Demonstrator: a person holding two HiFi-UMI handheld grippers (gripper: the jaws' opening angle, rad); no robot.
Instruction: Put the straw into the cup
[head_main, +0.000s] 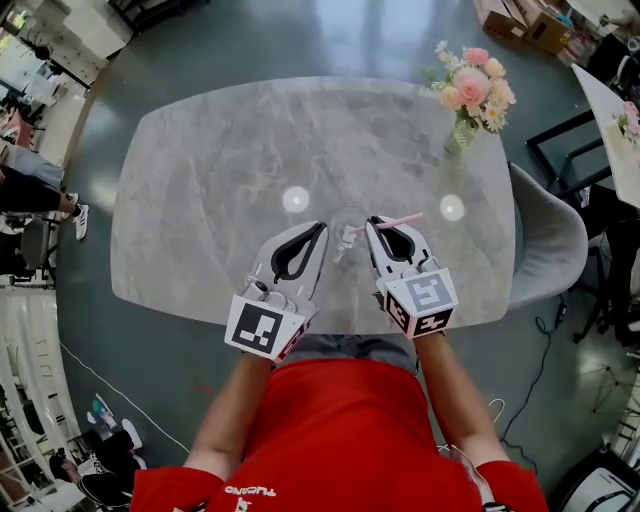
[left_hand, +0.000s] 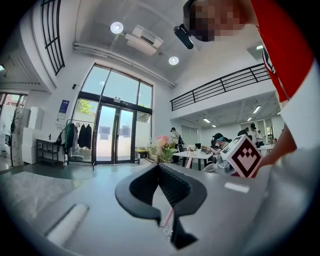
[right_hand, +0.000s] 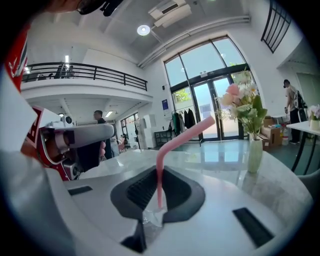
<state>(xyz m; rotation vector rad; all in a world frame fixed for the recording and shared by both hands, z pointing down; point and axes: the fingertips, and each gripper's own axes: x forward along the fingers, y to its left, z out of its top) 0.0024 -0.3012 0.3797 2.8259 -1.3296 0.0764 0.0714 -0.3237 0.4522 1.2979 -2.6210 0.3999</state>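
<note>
A clear glass cup (head_main: 348, 238) stands on the grey marble table (head_main: 200, 180), between my two grippers. My right gripper (head_main: 371, 224) (right_hand: 155, 212) is shut on a pink bendy straw (head_main: 392, 221) (right_hand: 160, 175). The straw's lower end is at the cup's rim and its bent top points right. The glass (right_hand: 152, 219) glints just under the grip. My left gripper (head_main: 322, 229) (left_hand: 167, 225) is at the cup's left side. Its jaws stand almost together, with the cup's glass wall (left_hand: 167, 233) showing in the narrow gap. The straw (left_hand: 169, 217) shows behind that gap.
A vase of pink and white flowers (head_main: 472, 92) (right_hand: 246, 110) stands at the table's far right corner. A grey chair (head_main: 545, 235) sits at the right edge. The near table edge runs under my hands. People sit at desks in the background.
</note>
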